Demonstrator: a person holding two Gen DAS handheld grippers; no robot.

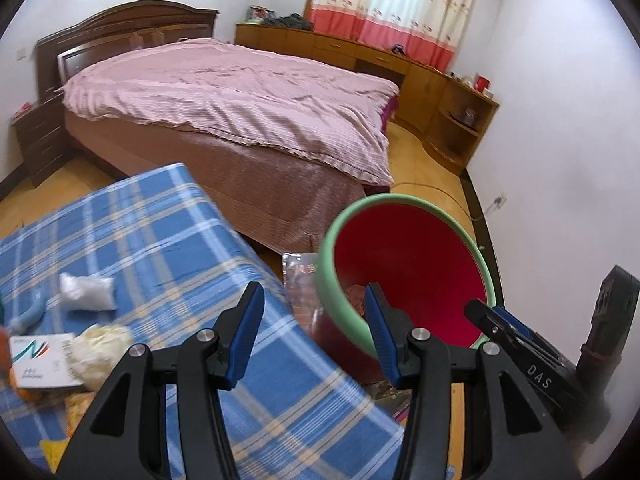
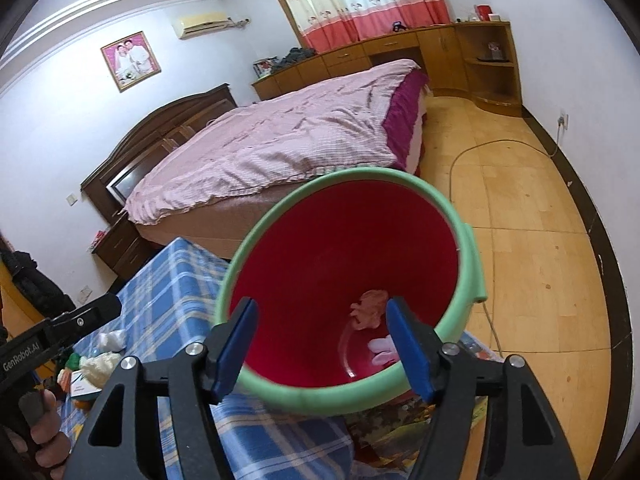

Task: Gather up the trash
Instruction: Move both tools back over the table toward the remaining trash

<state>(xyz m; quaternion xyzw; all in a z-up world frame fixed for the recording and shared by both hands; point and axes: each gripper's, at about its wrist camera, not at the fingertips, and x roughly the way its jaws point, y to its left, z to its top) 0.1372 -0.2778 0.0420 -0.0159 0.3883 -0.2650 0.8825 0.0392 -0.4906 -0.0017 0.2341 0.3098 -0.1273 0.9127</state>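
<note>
Bedroom, blue plaid table (image 1: 168,240) w/ trash, bin beside it; both grippers empty.

Wood floor (image 2: 532,240), pink-covered bed (image 1: 240,92) behind, cabinets along curtain wall. Red bin w/ green rim (image 2: 344,176) sits off table's edge, pink scraps (image 2: 370,312) at its bottom. Right gripper (image 2: 322,344) hangs over bin mouth, jaws apart, nothing btwn pads. Left gripper (image 1: 316,332) over table edge by bin, jaws apart, nothing held. Left on table, well apart from left gripper: white wad (image 1: 86,292), crumpled yellowish wad (image 1: 100,354), small card box (image 1: 42,360).
</note>
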